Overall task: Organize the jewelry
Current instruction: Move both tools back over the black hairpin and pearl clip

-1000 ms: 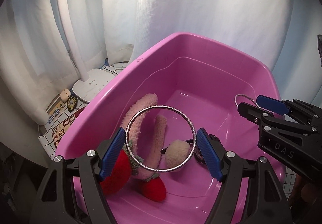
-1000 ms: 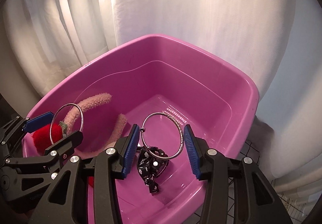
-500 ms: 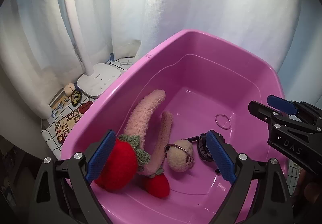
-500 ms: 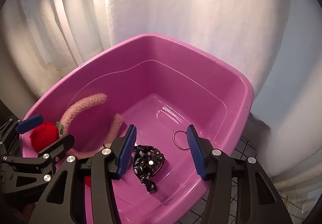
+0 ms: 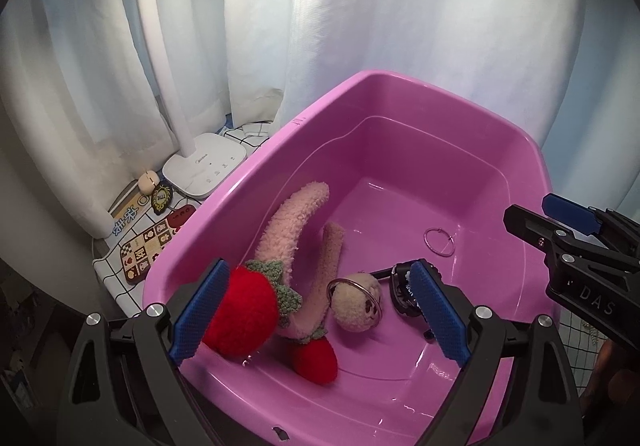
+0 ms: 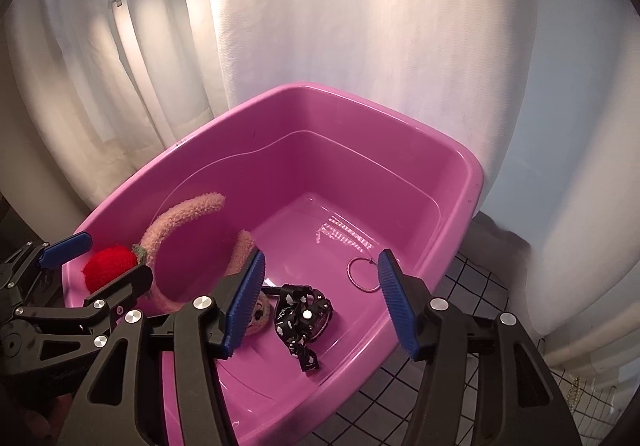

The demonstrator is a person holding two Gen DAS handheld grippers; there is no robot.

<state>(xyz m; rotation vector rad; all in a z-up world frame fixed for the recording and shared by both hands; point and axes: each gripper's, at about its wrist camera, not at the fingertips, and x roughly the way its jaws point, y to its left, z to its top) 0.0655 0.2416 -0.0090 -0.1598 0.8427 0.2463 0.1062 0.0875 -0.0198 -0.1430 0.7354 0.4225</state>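
A pink plastic tub (image 5: 304,121) (image 6: 468,173) holds the jewelry. A thin silver bangle (image 5: 439,242) (image 6: 363,274) lies flat on its floor. A second silver bangle (image 5: 354,296) rests on a beige plush ball (image 5: 357,310). A fuzzy pink headband (image 5: 294,226) (image 6: 180,217) with red strawberries (image 5: 242,312) lies at the left, a black hair clip (image 6: 302,316) (image 5: 402,292) in the middle. My left gripper (image 5: 316,312) (image 6: 94,254) is open and empty above the tub's near left. My right gripper (image 6: 320,302) (image 5: 544,215) is open and empty above the near right.
A white desk lamp base (image 5: 204,161) and small trinkets (image 5: 160,197) sit on a checked cloth left of the tub. White curtains (image 6: 320,25) hang close behind. A black grid cloth (image 6: 460,310) lies right of the tub.
Both grippers opened and let go of their silver bangles, which dropped into the tub. Both grippers then rose and pulled back from the tub.
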